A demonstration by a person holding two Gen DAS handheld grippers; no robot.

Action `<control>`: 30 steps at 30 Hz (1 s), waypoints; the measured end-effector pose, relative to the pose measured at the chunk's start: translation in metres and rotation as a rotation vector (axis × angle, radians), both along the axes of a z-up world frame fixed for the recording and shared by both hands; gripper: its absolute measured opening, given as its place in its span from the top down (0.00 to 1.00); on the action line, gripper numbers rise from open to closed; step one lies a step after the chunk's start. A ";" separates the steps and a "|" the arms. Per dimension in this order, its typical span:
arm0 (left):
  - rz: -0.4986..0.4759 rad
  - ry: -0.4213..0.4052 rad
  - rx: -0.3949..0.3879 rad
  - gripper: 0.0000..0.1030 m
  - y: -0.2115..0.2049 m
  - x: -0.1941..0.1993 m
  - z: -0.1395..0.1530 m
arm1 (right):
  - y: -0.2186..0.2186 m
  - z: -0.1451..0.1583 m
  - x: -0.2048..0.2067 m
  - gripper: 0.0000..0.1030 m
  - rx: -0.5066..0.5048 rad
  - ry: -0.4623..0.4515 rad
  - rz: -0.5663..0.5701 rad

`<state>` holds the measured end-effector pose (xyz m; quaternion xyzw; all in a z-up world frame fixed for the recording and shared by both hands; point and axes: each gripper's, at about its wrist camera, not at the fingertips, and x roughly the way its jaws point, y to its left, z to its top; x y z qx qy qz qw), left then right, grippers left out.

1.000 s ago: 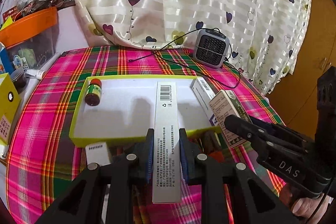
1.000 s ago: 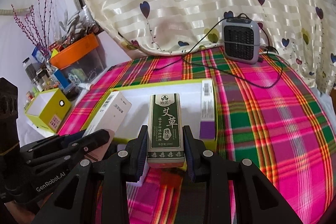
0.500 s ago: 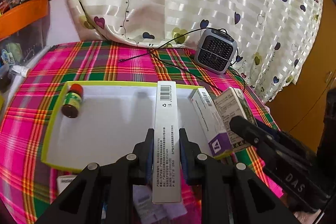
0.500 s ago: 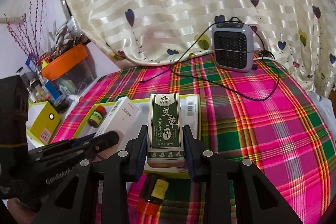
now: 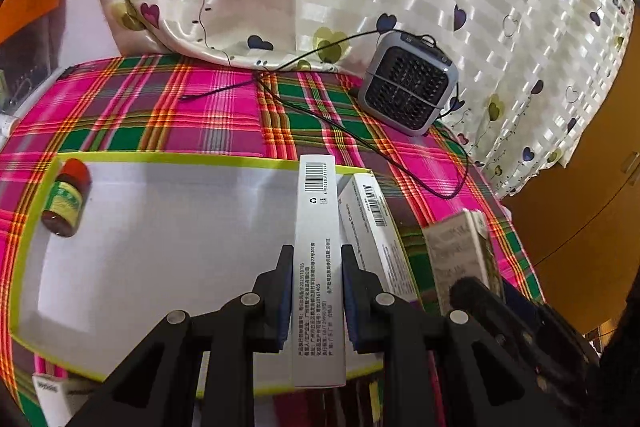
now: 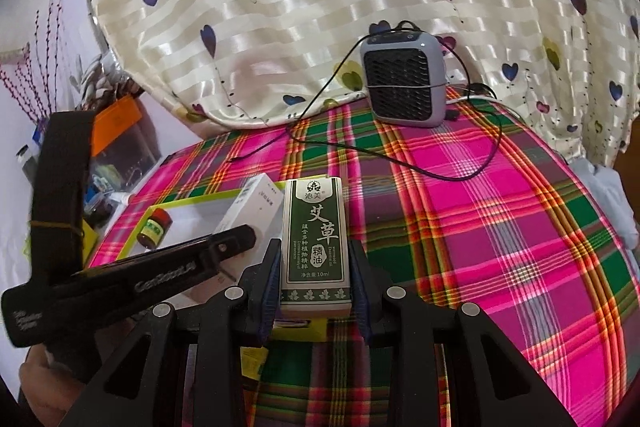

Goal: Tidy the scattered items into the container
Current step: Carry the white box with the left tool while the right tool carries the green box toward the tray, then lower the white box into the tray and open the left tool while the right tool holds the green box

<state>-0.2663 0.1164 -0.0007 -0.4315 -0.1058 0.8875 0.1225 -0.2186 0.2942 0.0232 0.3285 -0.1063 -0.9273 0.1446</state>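
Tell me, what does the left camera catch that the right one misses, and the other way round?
Only the left wrist view shows the left tool clamped on a long white box, with a purple-marked box beside it. Only the right wrist view shows the right tool gripping a green box, plus an orange bin. Both show the tray, small bottle and grey heater.
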 end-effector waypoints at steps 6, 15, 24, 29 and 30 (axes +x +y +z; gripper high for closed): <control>0.013 -0.040 0.024 0.78 0.007 -0.016 -0.012 | 0.004 -0.001 0.000 0.68 -0.026 -0.002 0.000; -0.005 -0.075 0.125 0.78 0.007 -0.025 -0.020 | 0.007 -0.002 0.001 0.68 -0.054 -0.007 0.005; -0.023 -0.083 0.179 0.77 0.006 -0.027 -0.020 | 0.005 -0.006 -0.001 0.68 -0.049 -0.017 0.008; -0.031 -0.103 0.199 0.72 0.004 -0.030 -0.024 | 0.005 -0.008 -0.002 0.68 -0.048 -0.020 0.004; -0.032 -0.101 0.212 0.72 0.003 -0.030 -0.023 | 0.005 -0.007 -0.002 0.68 -0.048 -0.020 0.004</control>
